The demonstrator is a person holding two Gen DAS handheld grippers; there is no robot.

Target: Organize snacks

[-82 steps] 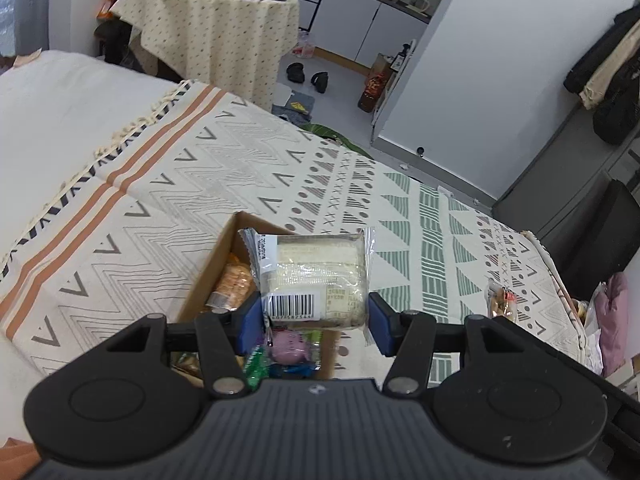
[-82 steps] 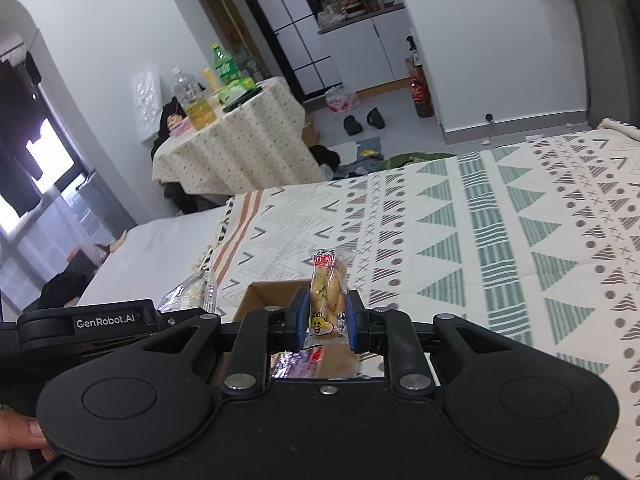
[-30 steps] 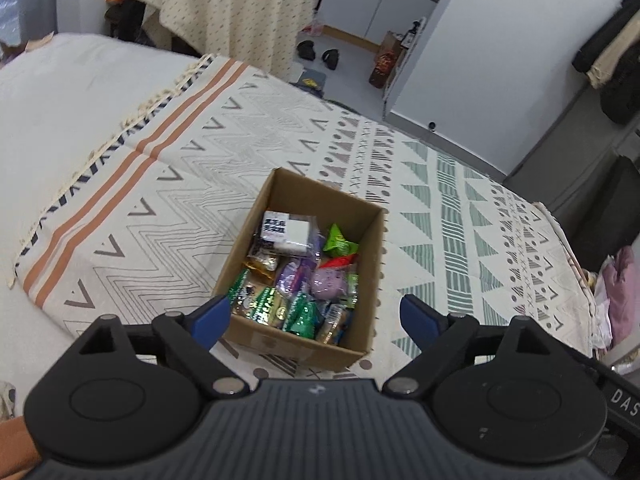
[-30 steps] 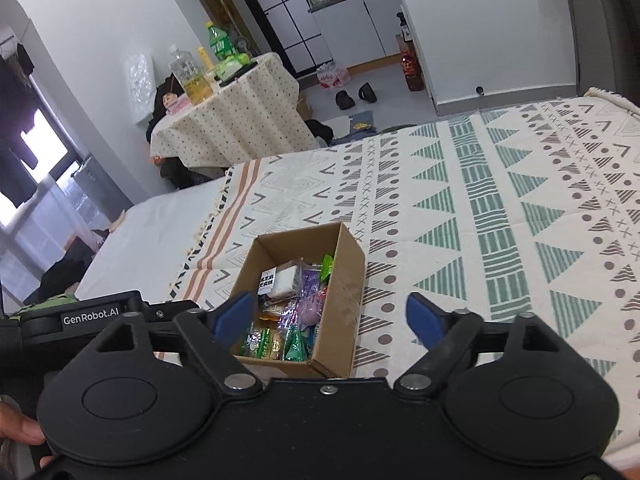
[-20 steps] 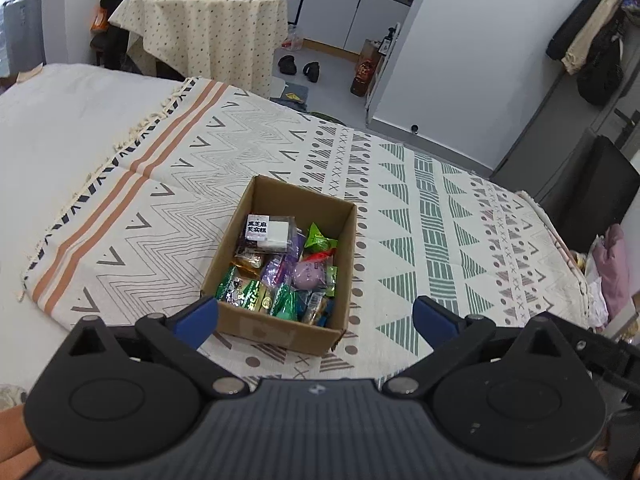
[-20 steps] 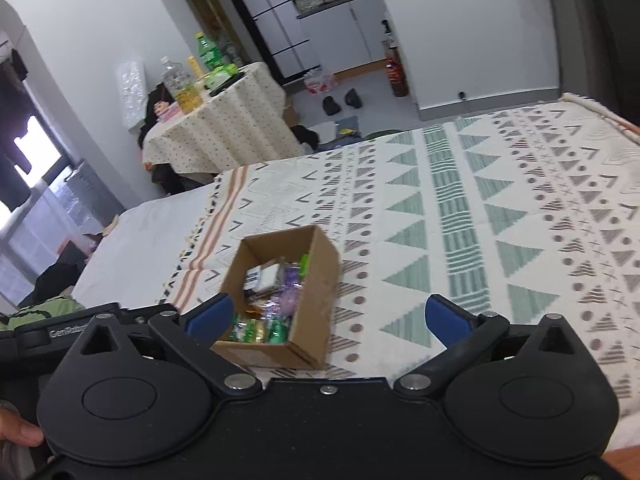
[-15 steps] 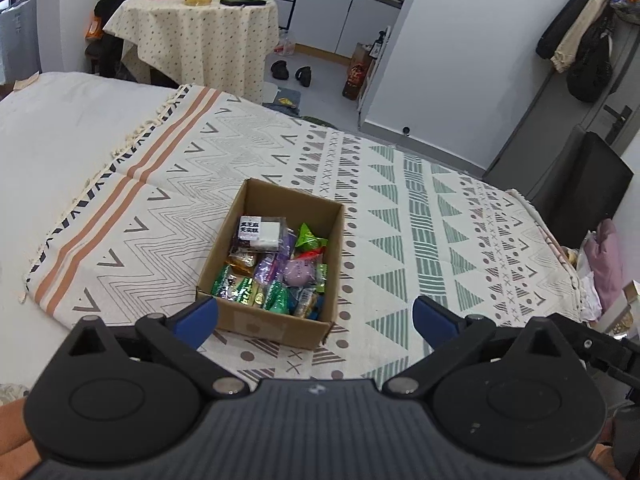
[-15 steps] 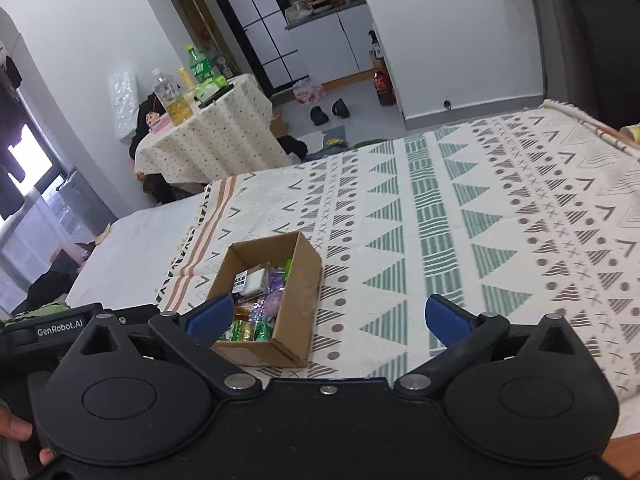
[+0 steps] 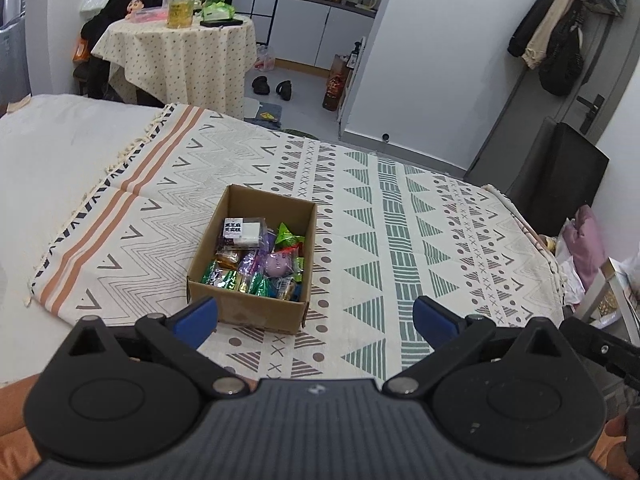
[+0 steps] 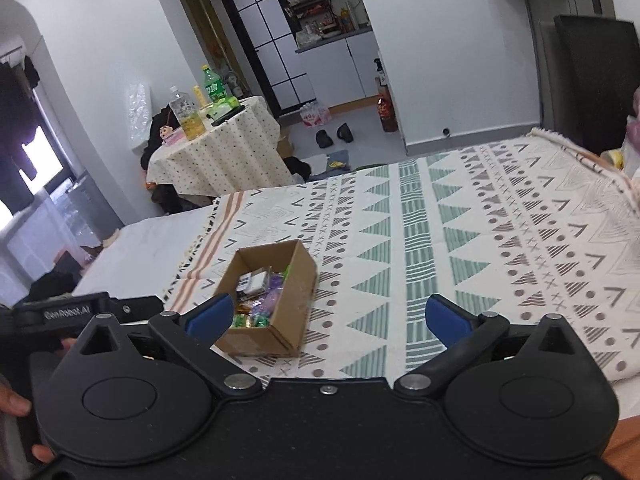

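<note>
Sitting on the patterned blanket (image 9: 400, 216), cardboard box (image 9: 251, 300) holds mixed snack packets (image 9: 260, 260). Left gripper (image 9: 316, 314) and right gripper (image 10: 327, 316) both spread wide, empty; box at 11 o'clock of each.

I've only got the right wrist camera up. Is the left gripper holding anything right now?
Observer: No. In the left wrist view the left gripper is wide open, with nothing between its blue pads.
Operator: Where is it relative to the box?
Observer: It hangs short of the cardboard box, which sits ahead and slightly left of it on the patterned blanket.
Operator: What's along the box's near wall? My view mostly hides that.
Observer: A row of green wrappers, with a round purple snack just behind them.
</note>
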